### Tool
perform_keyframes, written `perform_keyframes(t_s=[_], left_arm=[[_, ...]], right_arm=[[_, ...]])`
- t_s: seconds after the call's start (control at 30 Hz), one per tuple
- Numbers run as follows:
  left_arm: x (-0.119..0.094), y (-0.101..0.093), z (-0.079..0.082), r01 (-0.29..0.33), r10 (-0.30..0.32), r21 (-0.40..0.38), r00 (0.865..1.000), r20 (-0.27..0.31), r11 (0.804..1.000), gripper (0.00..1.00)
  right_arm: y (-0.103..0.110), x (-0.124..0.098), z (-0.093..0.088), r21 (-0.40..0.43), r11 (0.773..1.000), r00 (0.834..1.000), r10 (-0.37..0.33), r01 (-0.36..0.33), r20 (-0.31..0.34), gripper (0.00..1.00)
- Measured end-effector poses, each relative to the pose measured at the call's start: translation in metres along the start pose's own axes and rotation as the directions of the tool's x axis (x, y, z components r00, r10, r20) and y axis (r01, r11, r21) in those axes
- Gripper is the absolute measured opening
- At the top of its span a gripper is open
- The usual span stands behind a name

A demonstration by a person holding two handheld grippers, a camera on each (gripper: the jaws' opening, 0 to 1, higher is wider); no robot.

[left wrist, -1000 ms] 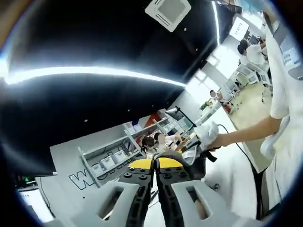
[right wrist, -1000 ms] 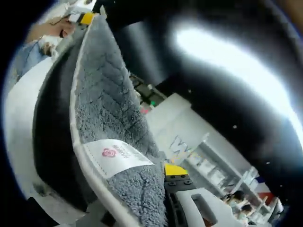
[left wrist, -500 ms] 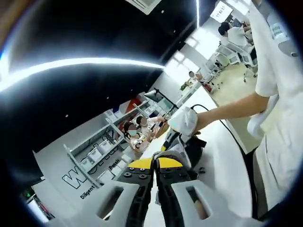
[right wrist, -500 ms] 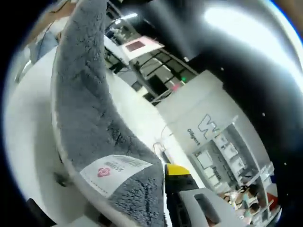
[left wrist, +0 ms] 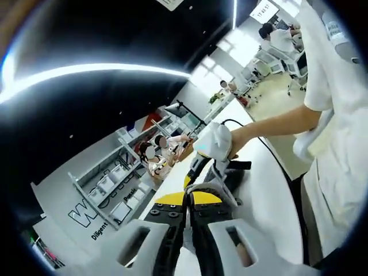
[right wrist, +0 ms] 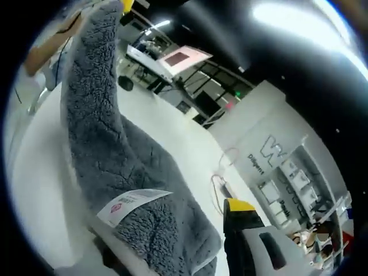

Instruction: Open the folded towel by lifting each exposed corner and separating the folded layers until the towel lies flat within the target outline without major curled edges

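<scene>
Pinching together at 6 o'clock in the left gripper view, the left gripper (left wrist: 187,202) has its two yellow-tipped jaws pressed shut, and a thin white strip sits in the crack between them lower down; it cannot be told what that strip is. Just past the tips, toward 1 o'clock, the right gripper (left wrist: 198,167) comes in, held by a hand (left wrist: 217,141) in a white glove. A bare arm runs from that hand out to 3 o'clock, to a person in a white shirt (left wrist: 336,103). Under them lies a white table (left wrist: 270,201) with a black cable (left wrist: 261,144) on it. Shelves (left wrist: 109,178) stand at 8 o'clock, and two people sit near them.

In the right gripper view, one yellow-tipped jaw of the right gripper rises at 5 o'clock. The gray fluffy towel (right wrist: 109,144) covers the other side, so it cannot be told if this gripper is open or closed. The towel hangs in the air from 6 o'clock up to 11 o'clock, where a bit of yellow shows at its top end. A white tag (right wrist: 129,204) with a red mark sits on the towel near 7 o'clock. The white table is behind the towel
</scene>
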State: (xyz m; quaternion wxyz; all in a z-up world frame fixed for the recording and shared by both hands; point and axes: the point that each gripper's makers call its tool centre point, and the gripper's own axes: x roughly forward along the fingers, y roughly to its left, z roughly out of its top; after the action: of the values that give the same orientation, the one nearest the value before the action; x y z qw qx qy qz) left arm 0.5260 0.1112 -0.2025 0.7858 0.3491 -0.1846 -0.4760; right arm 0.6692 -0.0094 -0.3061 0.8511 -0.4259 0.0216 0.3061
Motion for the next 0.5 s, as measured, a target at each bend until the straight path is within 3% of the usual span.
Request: perform_keyframes(t_s=[0.07,0.13,0.23,0.5], left_arm=[[0.001,-0.001,0.0,0.005,-0.005,0.001,1.0,0.0,1.0,0.02],[0.005,-0.01,0.003,0.055,-0.054,-0.041,0.998,0.027,0.998,0.02],[0.009,-0.008,0.002,0.044,-0.044,-0.019,0.999,0.015,0.999,0.02],[0.008,0.001,0.0,0.031,-0.031,0.015,1.0,0.0,0.999,0.02]], right_arm=[[0.002,0.0,-0.001,-0.002,1.0,1.0,0.004,-0.004,-0.005,0.35],[0.008,-0.002,0.0,-0.001,1.0,1.0,0.026,-0.026,-0.009,0.35],[0.019,-0.006,0.002,0.015,0.997,0.998,0.07,-0.07,-0.002,0.35],[0.028,-0.019,0.002,-0.021,0.995,0.995,0.101,-0.102,-0.018,0.37]])
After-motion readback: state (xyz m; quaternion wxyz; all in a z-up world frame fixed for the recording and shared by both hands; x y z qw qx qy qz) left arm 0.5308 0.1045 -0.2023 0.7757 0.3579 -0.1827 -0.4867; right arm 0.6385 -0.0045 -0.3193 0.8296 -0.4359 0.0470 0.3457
